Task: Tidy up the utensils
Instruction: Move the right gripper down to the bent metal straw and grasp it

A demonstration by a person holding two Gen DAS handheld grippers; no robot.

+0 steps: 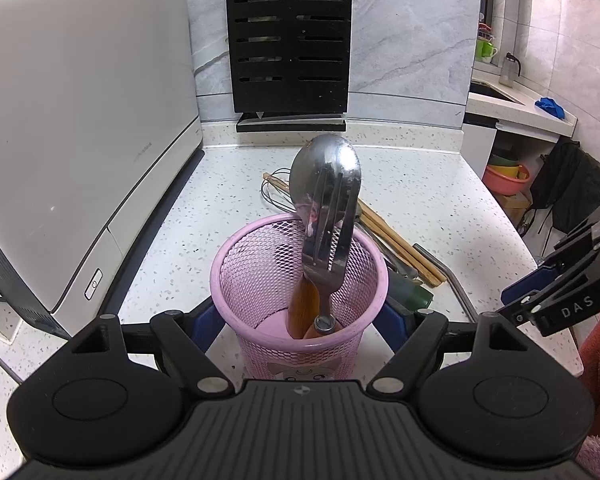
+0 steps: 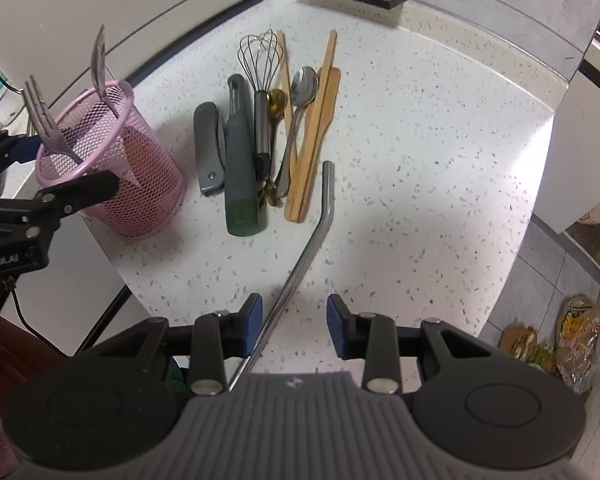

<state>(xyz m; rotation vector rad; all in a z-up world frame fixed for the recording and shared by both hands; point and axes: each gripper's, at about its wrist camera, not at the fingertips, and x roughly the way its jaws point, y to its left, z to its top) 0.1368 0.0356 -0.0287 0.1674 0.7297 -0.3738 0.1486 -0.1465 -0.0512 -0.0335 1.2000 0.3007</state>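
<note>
a pink mesh cup (image 1: pixel 300 280) (silver fork (image 1: pixel 326 236) inside) on a white speckled counter (image 2: pixel 420 152), beside a black slotted rack (image 1: pixel 288 36).

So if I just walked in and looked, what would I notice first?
Probably the pink mesh cup right in front, with a big spoon and a fork sticking up out of it; the left gripper has its fingers on either side of it. Next, the row of utensils lying on the speckled counter, like the wire whisk, and the bent metal straw between the right gripper's open fingers.
</note>
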